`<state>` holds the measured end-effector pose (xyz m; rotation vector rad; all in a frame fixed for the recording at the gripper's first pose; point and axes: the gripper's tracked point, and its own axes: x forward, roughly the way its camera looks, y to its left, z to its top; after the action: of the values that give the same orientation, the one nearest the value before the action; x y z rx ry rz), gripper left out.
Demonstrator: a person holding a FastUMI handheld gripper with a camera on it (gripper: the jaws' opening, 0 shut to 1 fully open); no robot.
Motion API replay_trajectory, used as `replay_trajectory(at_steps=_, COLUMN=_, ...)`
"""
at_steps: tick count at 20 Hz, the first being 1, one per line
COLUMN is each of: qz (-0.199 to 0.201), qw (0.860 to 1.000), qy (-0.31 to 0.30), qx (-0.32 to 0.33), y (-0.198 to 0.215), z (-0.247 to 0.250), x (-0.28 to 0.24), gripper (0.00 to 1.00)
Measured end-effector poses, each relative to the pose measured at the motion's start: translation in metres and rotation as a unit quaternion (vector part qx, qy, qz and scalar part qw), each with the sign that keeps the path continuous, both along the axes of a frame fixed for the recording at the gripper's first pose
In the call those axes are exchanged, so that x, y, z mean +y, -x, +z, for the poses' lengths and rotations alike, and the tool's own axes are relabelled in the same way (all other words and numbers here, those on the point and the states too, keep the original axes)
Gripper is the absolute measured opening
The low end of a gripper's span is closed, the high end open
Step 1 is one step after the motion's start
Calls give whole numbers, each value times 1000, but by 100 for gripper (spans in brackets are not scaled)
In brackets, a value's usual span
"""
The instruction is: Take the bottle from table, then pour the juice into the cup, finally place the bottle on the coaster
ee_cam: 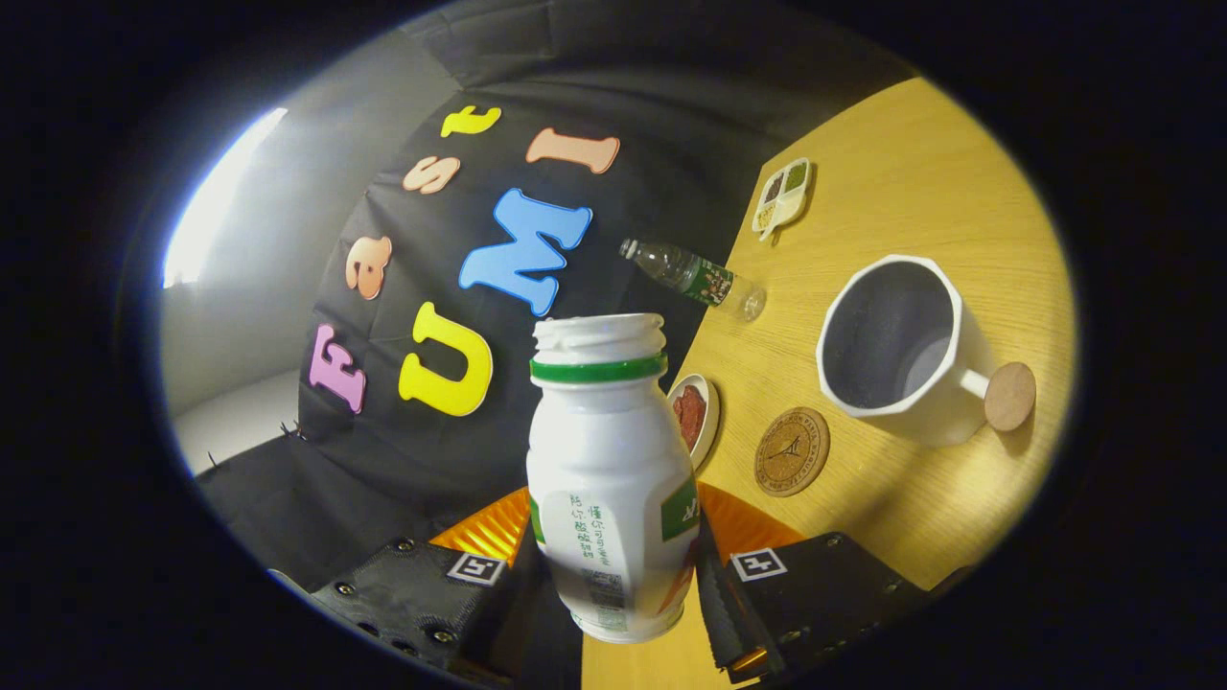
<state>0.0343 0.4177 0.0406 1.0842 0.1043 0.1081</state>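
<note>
The yellow wooden table is the largest thing here, and it appears strongly tilted because the camera is rolled. On it, well beyond the fingers, sits the white faceted ceramic cup with a round wooden knob at the end of its handle; its mouth faces the camera and the inside looks dark and shadowed, so what it holds cannot be told. The hand-held gripper, black with square marker tags on each finger, is clenched on the white plastic juice bottle with a green ring at its neck: both fingers press the lower body of the bottle from either side. The bottle stands between the fingers, uncapped, its threaded open mouth pointing away from the camera, lifted off the table rather than resting on it. Behind it an orange ribbed part of the gripper shows. Near the table's far edge lies a clear plastic water bottle with a green label, on its side. The round cork coaster with a printed emblem lies bare between the held bottle and the cup, close to the cup. Farther off is a small white divided dish of seeds. Just beside the held bottle's shoulder is a small white bowl of reddish contents.
</note>
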Motion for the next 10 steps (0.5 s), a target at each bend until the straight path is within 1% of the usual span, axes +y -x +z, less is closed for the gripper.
replay_trajectory(at_steps=4, qz=-3, qw=996, qy=89, qx=3, y=2, z=-14, x=-3, gripper=70)
replay_trajectory(at_steps=7, qz=-9, qw=987, qy=163, qx=6, y=0, z=-24, x=-9, gripper=70)
replay_trajectory(at_steps=10, qz=-12, qw=975, qy=223, qx=4, y=1, z=-27, x=-12, gripper=70)
